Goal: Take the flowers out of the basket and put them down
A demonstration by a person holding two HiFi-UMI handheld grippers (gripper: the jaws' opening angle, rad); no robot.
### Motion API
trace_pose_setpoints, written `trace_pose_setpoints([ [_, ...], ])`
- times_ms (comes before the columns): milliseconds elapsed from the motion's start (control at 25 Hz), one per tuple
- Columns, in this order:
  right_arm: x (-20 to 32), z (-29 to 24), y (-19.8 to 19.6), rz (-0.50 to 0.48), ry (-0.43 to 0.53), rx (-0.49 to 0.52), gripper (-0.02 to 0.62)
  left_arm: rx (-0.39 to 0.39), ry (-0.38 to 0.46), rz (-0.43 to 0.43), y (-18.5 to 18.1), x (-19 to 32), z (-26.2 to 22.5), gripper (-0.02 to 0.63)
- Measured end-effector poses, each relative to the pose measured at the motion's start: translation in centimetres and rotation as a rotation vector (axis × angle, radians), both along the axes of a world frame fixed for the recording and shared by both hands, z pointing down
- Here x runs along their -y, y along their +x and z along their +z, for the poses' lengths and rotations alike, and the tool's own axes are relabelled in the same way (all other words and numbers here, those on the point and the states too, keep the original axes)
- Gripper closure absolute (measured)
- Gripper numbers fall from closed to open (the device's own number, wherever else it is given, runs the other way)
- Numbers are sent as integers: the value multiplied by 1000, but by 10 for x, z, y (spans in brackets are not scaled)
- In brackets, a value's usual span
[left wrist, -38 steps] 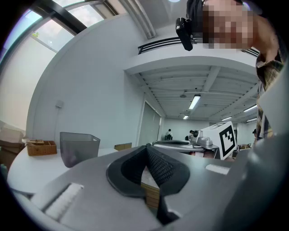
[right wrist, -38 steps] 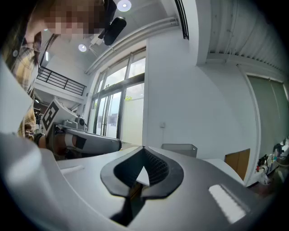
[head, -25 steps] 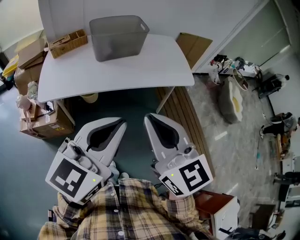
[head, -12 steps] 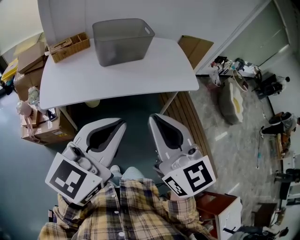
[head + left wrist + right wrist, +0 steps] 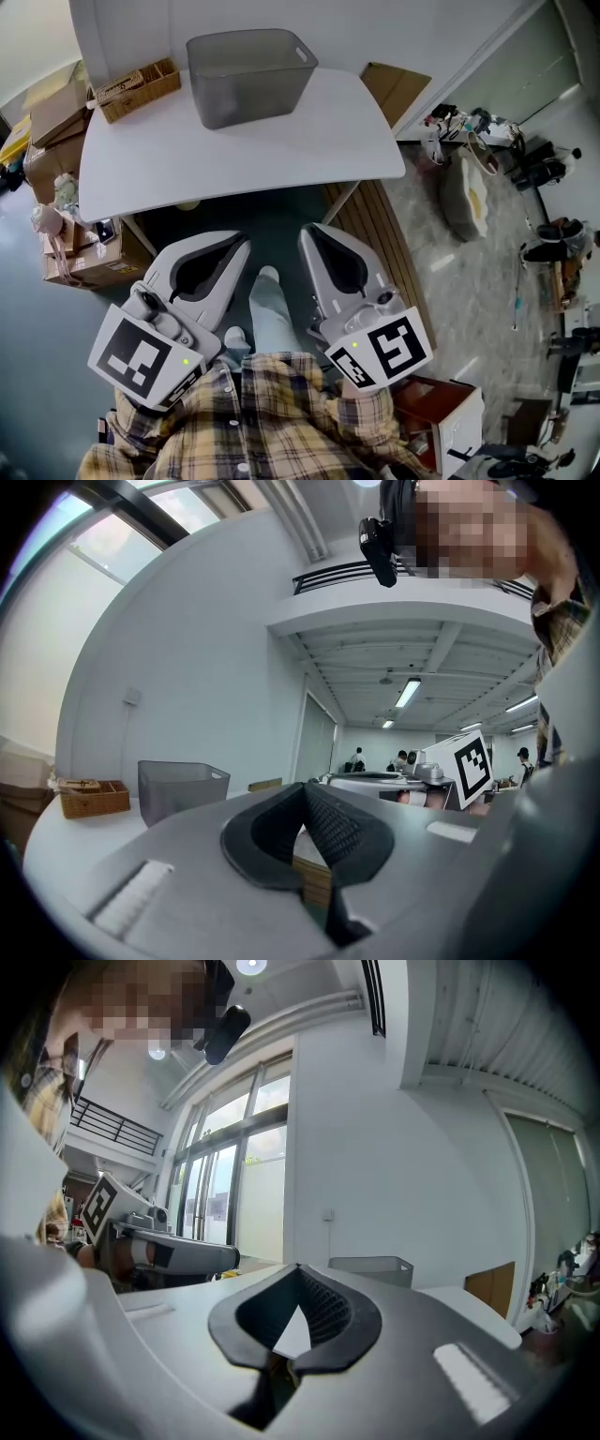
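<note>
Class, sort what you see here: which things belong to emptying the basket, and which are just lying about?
Job in hand: grey basket on the white table; left gripper and right gripper, fingers shut, empty. No flowers show.
Lying about: wicker box; cardboard boxes.

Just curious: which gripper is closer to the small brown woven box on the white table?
Left. The left gripper is right of the small brown woven box, off the white table; the right gripper is farther right.
</note>
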State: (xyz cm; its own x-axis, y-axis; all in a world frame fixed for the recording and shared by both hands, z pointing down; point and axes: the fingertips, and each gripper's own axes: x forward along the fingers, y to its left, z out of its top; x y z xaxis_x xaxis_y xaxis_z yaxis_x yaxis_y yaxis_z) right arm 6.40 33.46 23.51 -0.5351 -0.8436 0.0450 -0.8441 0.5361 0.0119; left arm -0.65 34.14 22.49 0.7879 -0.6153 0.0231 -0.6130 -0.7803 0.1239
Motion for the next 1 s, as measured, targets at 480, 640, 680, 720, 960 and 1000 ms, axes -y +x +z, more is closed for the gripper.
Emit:
trace_pose_setpoints([
  [480, 74, 7, 7, -38, -28, -1, 591, -7, -16, -48, 7, 73, 6, 594],
  [640, 106, 12, 18, -59, -37, -1, 591, -3, -20, -67, 20, 104, 9, 594],
  [680, 114, 11, 22, -66, -37, 0, 589, -3, -19, -73, 24, 112, 8, 594],
  [720, 124, 10, 26, -74, -36, 1, 591, -2, -17, -80, 27, 120, 7, 594],
  [960, 183, -1, 51, -116, -24, 7, 591, 1, -9, -123, 53, 176, -2, 594],
  [1000, 192, -3, 54, -127, -22, 5, 591, 1, -5, -132, 56, 185, -4, 594],
])
